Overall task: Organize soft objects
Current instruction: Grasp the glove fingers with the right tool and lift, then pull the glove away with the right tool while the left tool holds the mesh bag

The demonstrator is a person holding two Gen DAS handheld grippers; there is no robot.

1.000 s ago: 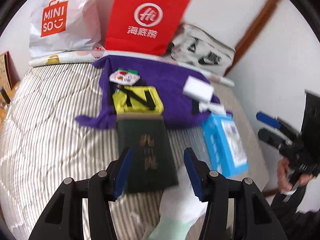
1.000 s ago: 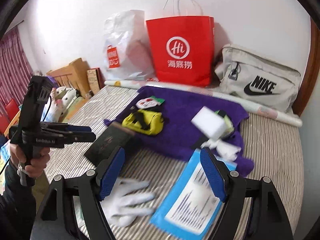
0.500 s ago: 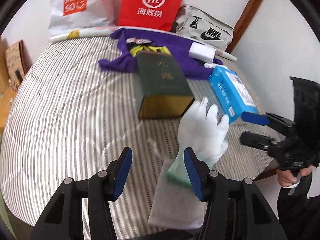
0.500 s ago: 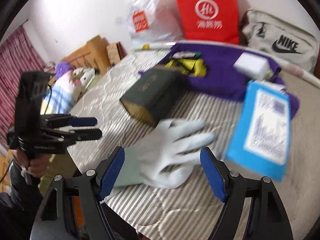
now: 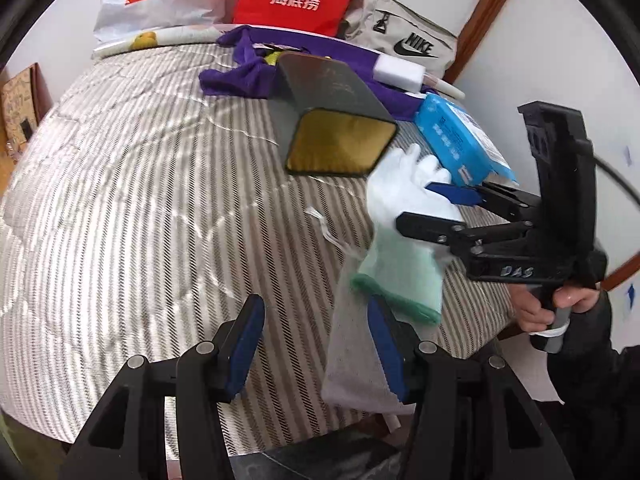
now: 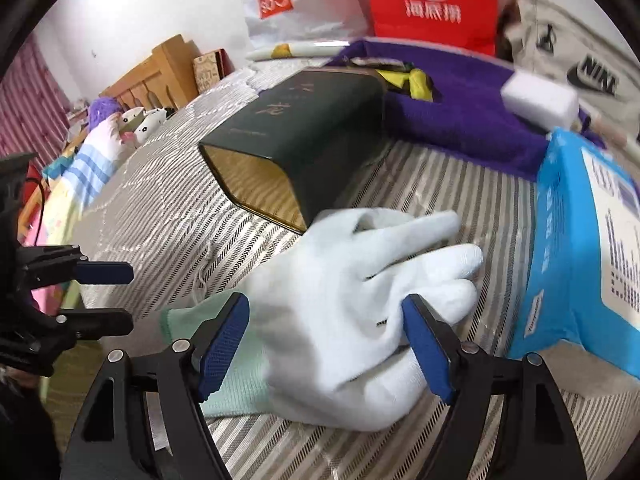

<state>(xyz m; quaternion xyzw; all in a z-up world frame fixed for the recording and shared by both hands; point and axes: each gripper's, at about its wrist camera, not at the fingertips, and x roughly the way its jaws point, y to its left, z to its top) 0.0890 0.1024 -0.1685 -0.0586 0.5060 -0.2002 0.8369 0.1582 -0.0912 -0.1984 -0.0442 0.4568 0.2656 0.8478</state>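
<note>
White glove (image 6: 352, 308) now lies between the open jaws of the right gripper (image 6: 326, 344), which was farther back before. Left gripper (image 5: 316, 344) hangs open over the bed (image 5: 140, 200). One glove, one dark box (image 6: 304, 140), one blue packet (image 6: 580, 248).

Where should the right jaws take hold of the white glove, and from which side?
Grip the glove across its palm, coming from the cuff end: it lies flat, fingers pointing away, and the right gripper already straddles that widest, thickest part.
</note>
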